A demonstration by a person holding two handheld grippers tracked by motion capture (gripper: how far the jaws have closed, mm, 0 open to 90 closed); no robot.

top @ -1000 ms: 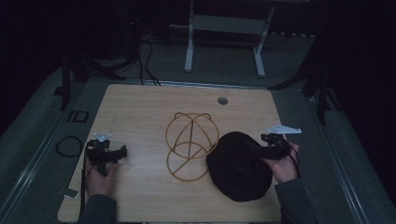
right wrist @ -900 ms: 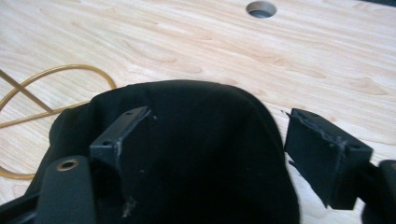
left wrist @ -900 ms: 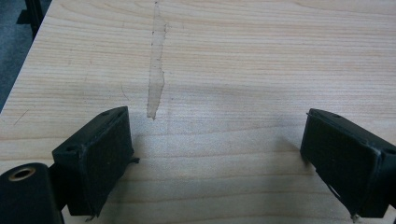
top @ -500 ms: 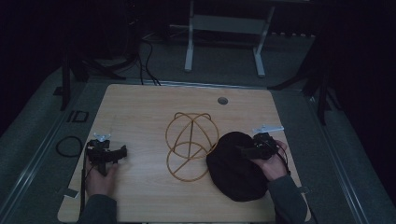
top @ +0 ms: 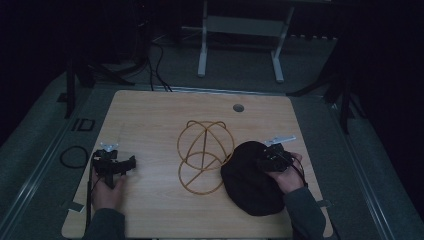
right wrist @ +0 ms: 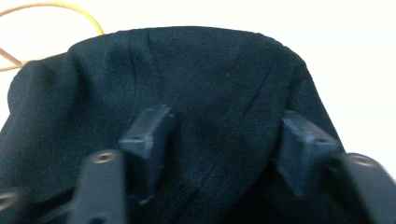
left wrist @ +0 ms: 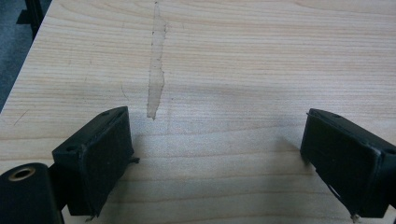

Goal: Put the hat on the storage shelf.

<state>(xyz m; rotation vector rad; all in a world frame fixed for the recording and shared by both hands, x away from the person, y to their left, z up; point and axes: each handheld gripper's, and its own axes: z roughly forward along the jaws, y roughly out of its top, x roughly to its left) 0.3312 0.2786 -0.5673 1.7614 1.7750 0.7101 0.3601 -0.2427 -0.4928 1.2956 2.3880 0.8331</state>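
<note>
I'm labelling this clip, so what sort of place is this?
Probably a dim lab or workshop set up for recording. A bare wooden table stands on grey carpet, cables trail across the floor, and a metal desk frame stands behind it.

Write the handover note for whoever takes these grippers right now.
Left gripper: open, holds nothing, low over bare wood at the table's left side.
Right gripper: open, jaws spread over the black cloth, not closed on it.
Black cloth: heaped at the table's right front, its left edge against the wire frame.
Wire frame: bare, at the table's middle.
Done: right gripper brought to the cloth.
Left: probably close on the cloth, lift it and take it to the frame; that is a guess.
</note>
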